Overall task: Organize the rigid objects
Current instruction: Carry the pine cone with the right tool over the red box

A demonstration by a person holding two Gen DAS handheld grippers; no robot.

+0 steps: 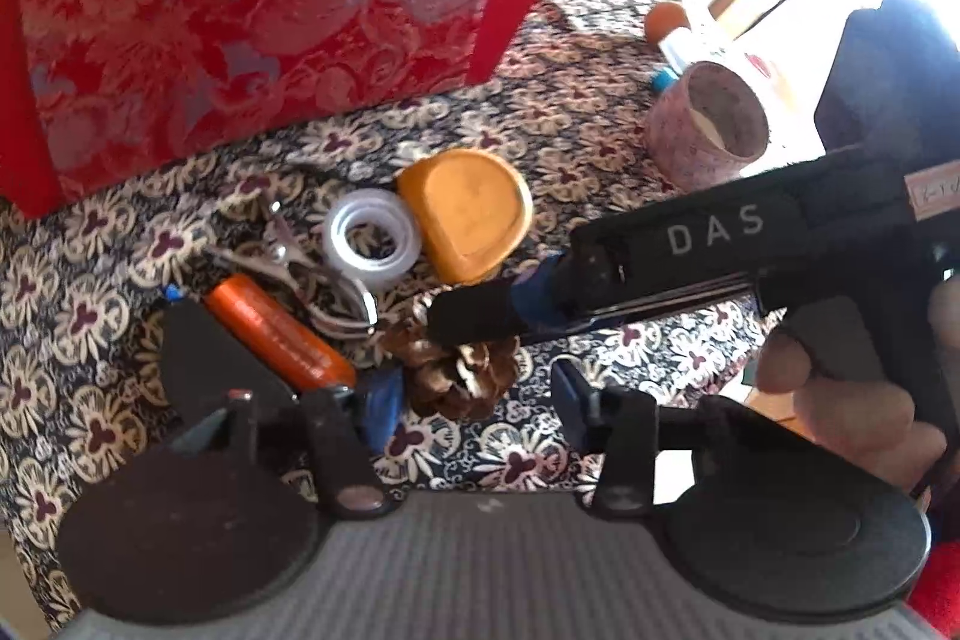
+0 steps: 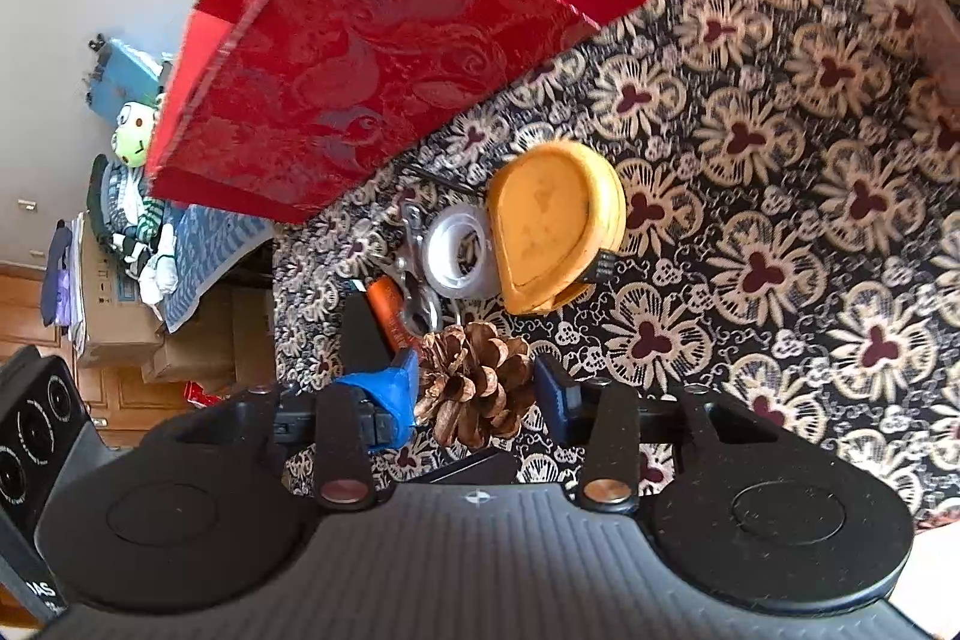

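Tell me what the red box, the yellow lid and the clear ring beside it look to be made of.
Red box: stiff board covered in woven brocade, going by the raised floral pattern and soft sheen.
Yellow lid: likely moulded plastic, matt and scuffed, with a smooth rounded rim.
Clear ring: translucent, glossy layers, probably a roll of tape.

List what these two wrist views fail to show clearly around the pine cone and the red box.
- Red box inside: hidden by its own front wall, both views.
- Pine cone: whether either gripper's pads press on it cannot be told; in the left wrist view the right gripper covers its top.
- Orange tube: lower end behind the left gripper finger.
- Metal clip: blurred, shape unclear.
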